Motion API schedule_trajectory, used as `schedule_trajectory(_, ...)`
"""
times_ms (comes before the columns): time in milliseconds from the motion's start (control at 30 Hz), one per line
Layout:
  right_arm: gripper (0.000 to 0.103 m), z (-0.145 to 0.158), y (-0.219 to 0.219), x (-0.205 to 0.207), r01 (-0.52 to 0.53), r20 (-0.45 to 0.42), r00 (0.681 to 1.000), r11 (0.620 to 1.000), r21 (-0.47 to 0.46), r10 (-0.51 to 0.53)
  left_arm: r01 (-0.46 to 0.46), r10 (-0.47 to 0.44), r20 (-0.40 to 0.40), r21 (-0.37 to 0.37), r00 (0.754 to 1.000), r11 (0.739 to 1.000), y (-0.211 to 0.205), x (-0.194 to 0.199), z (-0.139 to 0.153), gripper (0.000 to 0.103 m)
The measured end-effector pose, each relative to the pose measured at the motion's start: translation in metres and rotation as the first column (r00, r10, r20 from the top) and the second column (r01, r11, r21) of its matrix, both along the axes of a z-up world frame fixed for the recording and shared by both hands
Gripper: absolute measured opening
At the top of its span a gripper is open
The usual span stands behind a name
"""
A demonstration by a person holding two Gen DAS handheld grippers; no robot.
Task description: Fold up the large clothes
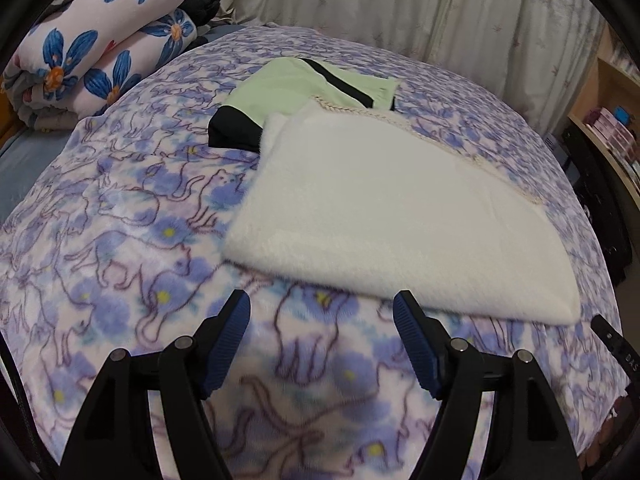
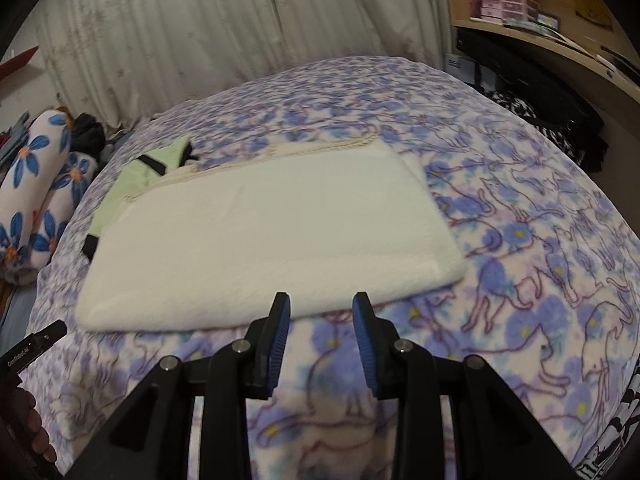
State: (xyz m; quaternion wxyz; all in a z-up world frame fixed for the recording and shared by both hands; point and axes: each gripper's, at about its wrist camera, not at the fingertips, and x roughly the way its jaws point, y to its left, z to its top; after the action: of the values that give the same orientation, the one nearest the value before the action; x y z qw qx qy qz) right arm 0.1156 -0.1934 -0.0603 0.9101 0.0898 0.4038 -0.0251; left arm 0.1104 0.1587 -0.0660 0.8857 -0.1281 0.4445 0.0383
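Note:
A white fluffy garment (image 1: pixel 392 208) lies folded flat in a rectangle on the bed; it also shows in the right wrist view (image 2: pixel 272 232). A light green and black garment (image 1: pixel 304 88) lies folded behind it, partly under its far edge, and shows in the right wrist view (image 2: pixel 136 176). My left gripper (image 1: pixel 322 304) is open and empty, just in front of the white garment's near edge. My right gripper (image 2: pixel 322 304) is open and empty, its fingertips at the near edge of the white garment.
The bed is covered by a purple and white cat-print blanket (image 1: pixel 120 240). A rolled quilt with blue flowers (image 1: pixel 92 44) lies at the far left. Curtains (image 2: pixel 220 20) hang behind the bed. A wooden shelf with boxes (image 2: pixel 520 12) stands at the right.

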Motion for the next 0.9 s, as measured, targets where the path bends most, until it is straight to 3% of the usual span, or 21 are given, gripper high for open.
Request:
schedule_trajectory(67, 0.035, 0.0, 0.006, -0.005, -0.016, -0.004, 1.0, 1.0, 0.005, 0.016, 0.02, -0.02, 0.003, -0.011, 1.0, 1.0, -0.001, -0.009, 0.004, 0.073)
schedule_trajectory(133, 0.045, 0.0, 0.011, -0.01, -0.03, 0.001, 1.0, 1.0, 0.007, 0.03, 0.036, -0.036, 0.0, -0.029, 0.999, 0.999, -0.001, -0.015, 0.005, 0.076)
schedule_trajectory(233, 0.047, -0.002, 0.022, -0.017, -0.055, 0.008, 0.998, 0.998, 0.003, 0.055, 0.071, -0.071, 0.0, -0.111, 0.997, 0.991, 0.001, -0.022, 0.002, 0.08)
schedule_trajectory(333, 0.047, -0.005, 0.03, -0.019, -0.08, 0.015, 0.997, 0.997, -0.001, 0.08, 0.121, -0.119, 0.023, -0.253, 0.993, 0.96, 0.006, -0.023, -0.01, 0.081)
schedule_trajectory(533, 0.047, -0.02, 0.043, -0.01, -0.115, 0.028, 0.993, 0.993, 0.004, 0.115, 0.095, -0.103, 0.008, -0.442, 0.995, 0.892, 0.017, -0.004, -0.055, 0.082)
schedule_trajectory(800, 0.047, -0.048, 0.058, 0.025, -0.138, 0.004, 0.99, 0.99, 0.039, 0.138, 0.005, -0.004, 0.003, -0.552, 1.0, 0.834, 0.034, 0.04, -0.111, 0.081)
schedule_trajectory(900, 0.047, -0.054, 0.063, 0.039, -0.149, 0.015, 0.989, 0.988, 0.044, 0.149, 0.007, 0.017, 0.04, -0.54, 0.999, 0.842, 0.035, 0.058, -0.114, 0.081)
